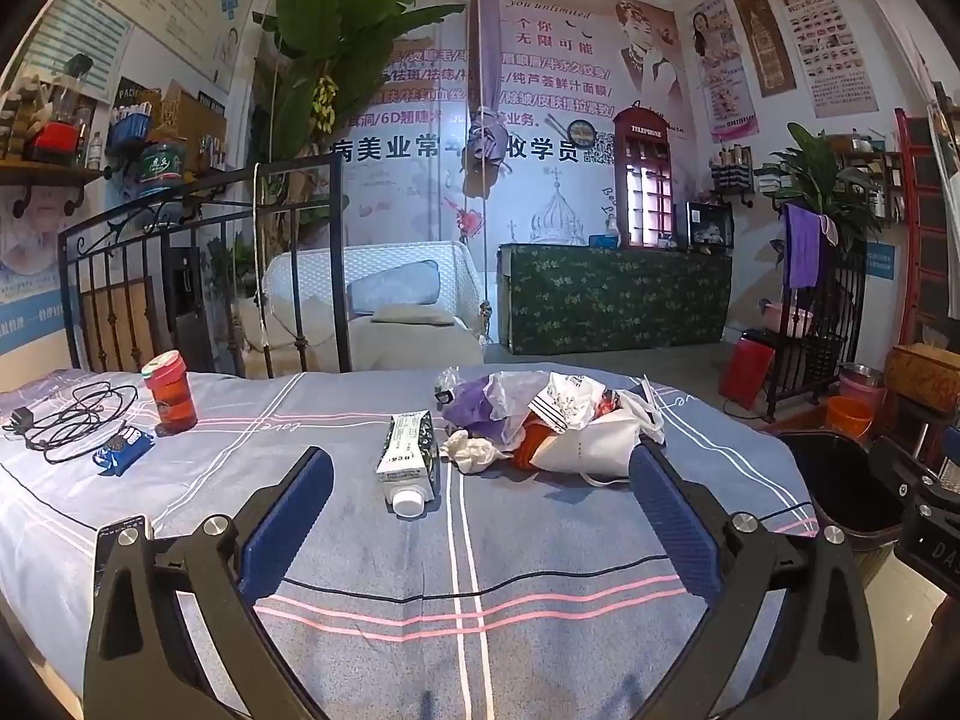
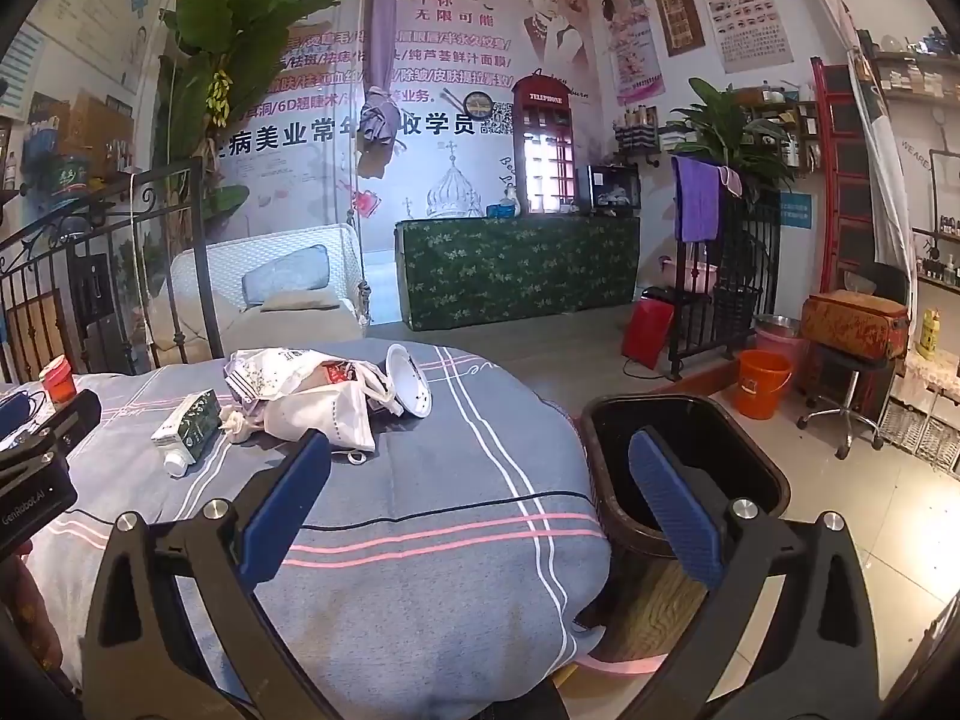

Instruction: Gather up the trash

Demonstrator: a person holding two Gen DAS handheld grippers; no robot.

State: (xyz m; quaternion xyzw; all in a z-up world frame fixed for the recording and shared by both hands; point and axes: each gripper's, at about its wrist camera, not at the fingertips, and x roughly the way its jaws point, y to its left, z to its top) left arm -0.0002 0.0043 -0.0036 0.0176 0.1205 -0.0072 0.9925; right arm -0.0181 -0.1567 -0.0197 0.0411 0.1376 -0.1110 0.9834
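While both tools are held tilted slightly downward over the striped bedspread (image 1: 540,552), the left gripper (image 1: 480,480) and right gripper (image 2: 480,468) are spread fully, nothing gripped, with the trash pile (image 1: 558,420) and carton (image 1: 408,456) lying ahead beside the bin (image 2: 690,468).

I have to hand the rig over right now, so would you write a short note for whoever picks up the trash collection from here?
Left gripper: open, empty, hovering over the bed.
Right gripper: open, empty, above the bed's edge next to the bin.
Trash, all on the bedspread: a carton lying on its side, a crumpled tissue beside it, and a pile of plastic bags with a white lid at its far side.
Bin: dark, on the floor right of the bed; nothing visible in it from here.
Done: nothing collected yet, by the look of it.
Left: everything above. The red cup, cable and small blue packet at far left may not be trash.
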